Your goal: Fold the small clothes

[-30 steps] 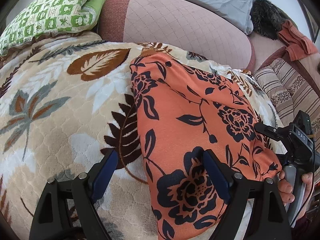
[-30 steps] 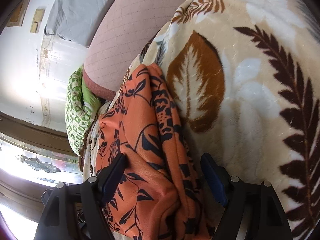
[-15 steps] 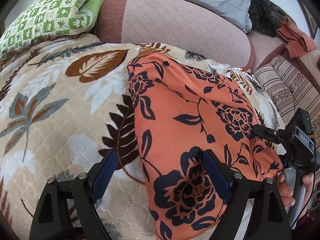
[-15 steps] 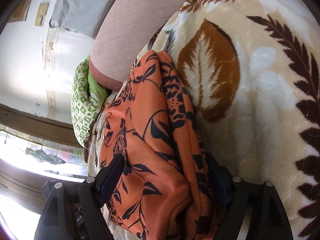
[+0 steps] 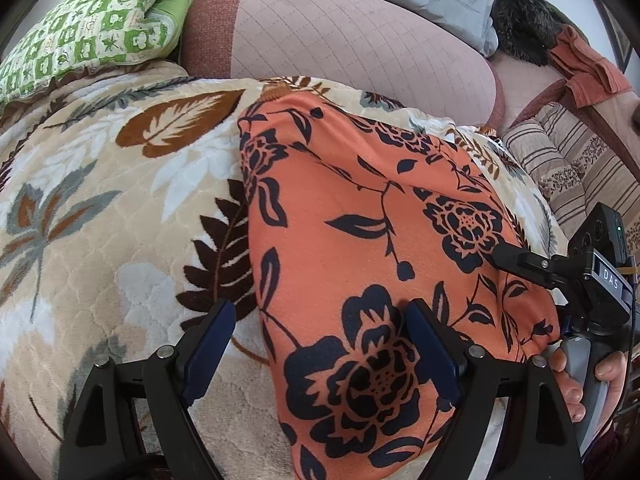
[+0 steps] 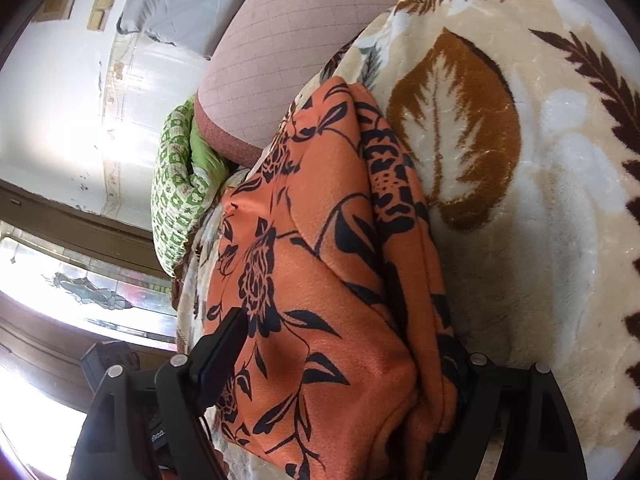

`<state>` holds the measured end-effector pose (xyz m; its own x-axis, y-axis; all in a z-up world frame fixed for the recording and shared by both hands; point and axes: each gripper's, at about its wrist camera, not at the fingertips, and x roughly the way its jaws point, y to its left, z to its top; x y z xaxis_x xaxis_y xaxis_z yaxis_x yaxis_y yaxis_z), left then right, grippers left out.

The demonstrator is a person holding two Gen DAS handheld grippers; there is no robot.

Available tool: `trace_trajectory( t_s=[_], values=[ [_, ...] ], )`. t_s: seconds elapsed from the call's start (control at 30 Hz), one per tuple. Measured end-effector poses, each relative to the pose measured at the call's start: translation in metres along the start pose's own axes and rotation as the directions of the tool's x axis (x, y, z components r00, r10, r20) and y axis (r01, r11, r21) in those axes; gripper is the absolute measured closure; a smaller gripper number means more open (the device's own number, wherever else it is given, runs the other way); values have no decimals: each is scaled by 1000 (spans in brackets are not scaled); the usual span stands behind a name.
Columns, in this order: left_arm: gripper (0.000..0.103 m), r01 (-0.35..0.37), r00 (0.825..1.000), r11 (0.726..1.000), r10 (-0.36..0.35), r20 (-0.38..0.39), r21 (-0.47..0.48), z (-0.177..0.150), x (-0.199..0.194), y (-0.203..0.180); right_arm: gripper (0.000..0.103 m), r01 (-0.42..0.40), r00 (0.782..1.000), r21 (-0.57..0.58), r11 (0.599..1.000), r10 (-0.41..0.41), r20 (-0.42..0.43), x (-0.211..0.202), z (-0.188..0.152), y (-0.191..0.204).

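Orange garment lies on bed blanket, long axis ahead of both | left tool wide open, straddling near-left edge | right tool wide open around bunched near-right edge, nothing clamped

You can read one marking only: white letters "DAS" on a small label on the black body of your right gripper, behind its fingers.
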<state>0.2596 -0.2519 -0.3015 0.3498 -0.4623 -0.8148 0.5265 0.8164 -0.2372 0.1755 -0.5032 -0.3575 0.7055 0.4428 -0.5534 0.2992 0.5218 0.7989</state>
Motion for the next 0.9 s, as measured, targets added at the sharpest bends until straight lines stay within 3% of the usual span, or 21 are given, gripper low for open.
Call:
trace_trajectory(
  t_s=[0.2, 0.4, 0.9],
  values=[
    [16, 9, 1000, 1000, -9, -9, 0, -2, 4, -3, 35, -24, 1000, 10, 1000, 24, -12, 6, -3, 0],
    [16, 9, 1000, 1000, -9, -3, 12, -3, 4, -6, 39, -79, 997, 27, 997, 79, -9, 7, -5, 1],
    [16, 43, 999, 999, -43, -8, -3, -6, 13, -6, 44, -49, 999, 26, 998, 49, -20, 8, -5, -1]
  ],
)
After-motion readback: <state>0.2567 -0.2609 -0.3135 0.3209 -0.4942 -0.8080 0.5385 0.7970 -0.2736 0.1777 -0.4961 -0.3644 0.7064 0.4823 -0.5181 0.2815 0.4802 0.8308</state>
